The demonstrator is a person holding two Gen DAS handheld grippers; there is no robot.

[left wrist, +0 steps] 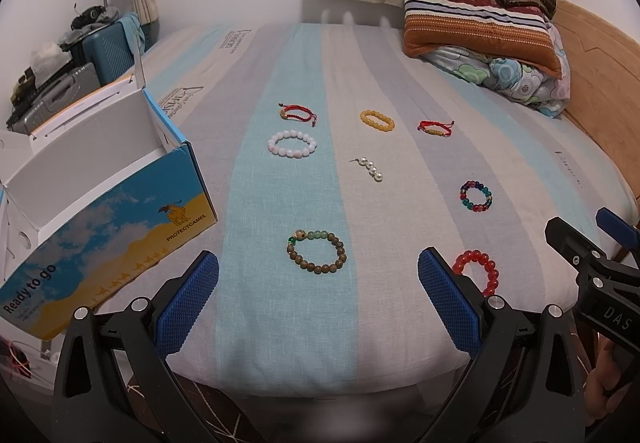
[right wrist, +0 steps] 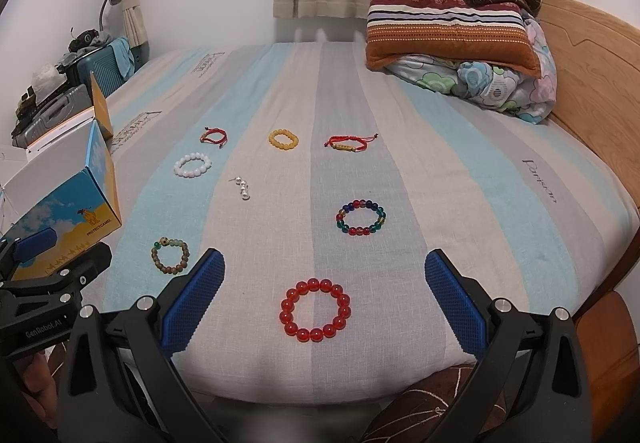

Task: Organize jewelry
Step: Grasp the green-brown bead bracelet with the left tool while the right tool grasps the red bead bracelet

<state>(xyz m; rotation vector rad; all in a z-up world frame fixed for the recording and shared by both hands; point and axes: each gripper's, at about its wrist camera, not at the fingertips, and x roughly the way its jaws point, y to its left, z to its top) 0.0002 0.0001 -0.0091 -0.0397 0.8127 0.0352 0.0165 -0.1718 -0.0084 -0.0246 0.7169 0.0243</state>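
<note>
Several bracelets lie on the striped bed sheet (left wrist: 280,303). A brown bead bracelet (left wrist: 316,251) lies just ahead of my open, empty left gripper (left wrist: 318,295). A red bead bracelet (right wrist: 315,309) lies between the fingers of my open, empty right gripper (right wrist: 324,295). Farther off lie a multicoloured bead bracelet (right wrist: 361,217), a white bead bracelet (right wrist: 192,164), a pearl piece (right wrist: 242,188), a yellow bead bracelet (right wrist: 283,139) and two red cord bracelets (right wrist: 214,135) (right wrist: 350,143). An open, empty blue and yellow box (left wrist: 108,211) stands at the left.
Pillows and folded bedding (right wrist: 452,43) are stacked at the far right by the wooden headboard (right wrist: 592,83). Suitcases and clutter (left wrist: 72,55) stand beyond the bed's left edge. The bed's near edge runs just under both grippers.
</note>
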